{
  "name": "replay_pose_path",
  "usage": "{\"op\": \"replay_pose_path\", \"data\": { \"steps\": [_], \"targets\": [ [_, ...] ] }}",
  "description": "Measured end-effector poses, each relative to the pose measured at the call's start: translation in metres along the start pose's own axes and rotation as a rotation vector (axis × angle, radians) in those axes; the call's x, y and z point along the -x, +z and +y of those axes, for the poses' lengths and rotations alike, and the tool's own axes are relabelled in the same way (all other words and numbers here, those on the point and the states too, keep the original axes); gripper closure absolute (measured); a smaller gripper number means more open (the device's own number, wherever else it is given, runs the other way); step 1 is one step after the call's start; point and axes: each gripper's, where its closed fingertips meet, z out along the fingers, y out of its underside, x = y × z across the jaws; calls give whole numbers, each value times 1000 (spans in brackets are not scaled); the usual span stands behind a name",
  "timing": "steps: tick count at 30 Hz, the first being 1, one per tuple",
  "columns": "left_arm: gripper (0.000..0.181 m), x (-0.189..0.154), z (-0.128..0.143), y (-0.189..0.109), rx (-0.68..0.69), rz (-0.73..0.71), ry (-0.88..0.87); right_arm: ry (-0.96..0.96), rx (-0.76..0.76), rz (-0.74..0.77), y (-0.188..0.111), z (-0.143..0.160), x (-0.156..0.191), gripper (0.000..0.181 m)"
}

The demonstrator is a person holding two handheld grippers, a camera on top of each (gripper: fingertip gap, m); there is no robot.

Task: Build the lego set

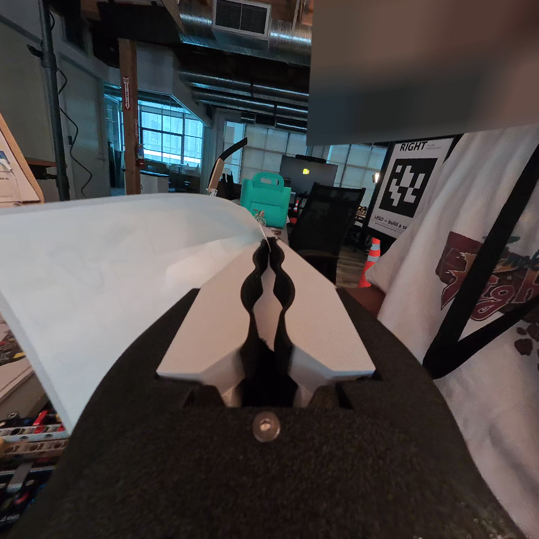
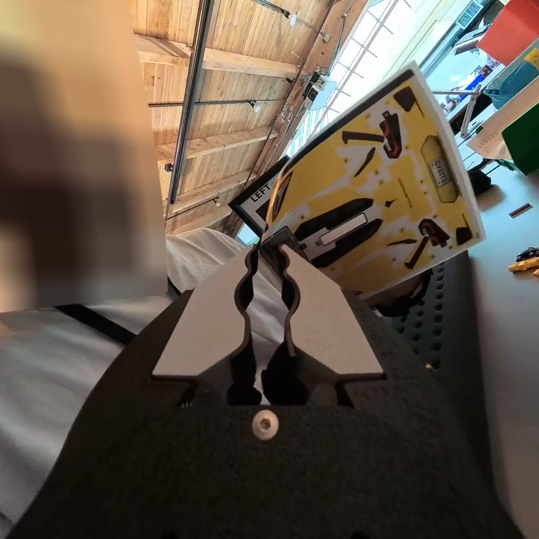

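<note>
**Yellow sticker sheet held up in the air, no bricks being touched**

Yellow and black decals cover the sheet (image 2: 376, 186) that's getting all the attention here. The left gripper (image 1: 269, 243) has its tips closed down on one corner of it, so in the left wrist view you only get the blank white back (image 1: 116, 262) curling away to the left. That curl is just thin paper being held by a single corner and flopping under its own weight.

The right gripper (image 2: 269, 248) is right up against the printed side, near the sheet's lower corner. Its tips are a small gap apart, and something dark and squarish sits right at the gap. Could be a sticker being picked at, could be part of the other gripper behind it, I honestly can't tell, and I can't say whether it has hold of anything.

My guess on why it's all held like this: one gripper pins the sheet up off the table so the other can get at an edge and peel a decal. Tricky with stiff fingers on floppy paper.

The actual lego is well away from both grippers. A partly built frame and loose parts (image 1: 29, 431) sit low on the left in the left wrist view, and a few yellow pieces (image 2: 525, 267) lie on the grey table (image 2: 507, 221) at the right edge of the other view. A person in a white shirt (image 1: 481, 320) is close behind.
</note>
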Motion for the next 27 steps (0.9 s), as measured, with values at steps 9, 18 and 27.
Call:
{"op": "replay_pose_path", "data": {
  "steps": [9, 18, 27],
  "targets": [
    [181, 1, 6, -2, 23, -14, 5, -34, -9, 21, -6, -2, -2, 181],
    [181, 4, 11, -9, 36, -41, -5, -90, -9, 113, -12, -6, -8, 181],
    [181, 9, 22, -22, 69, -82, -31, -150, -38, 245, -26, -17, -16, 181]
  ]
}}
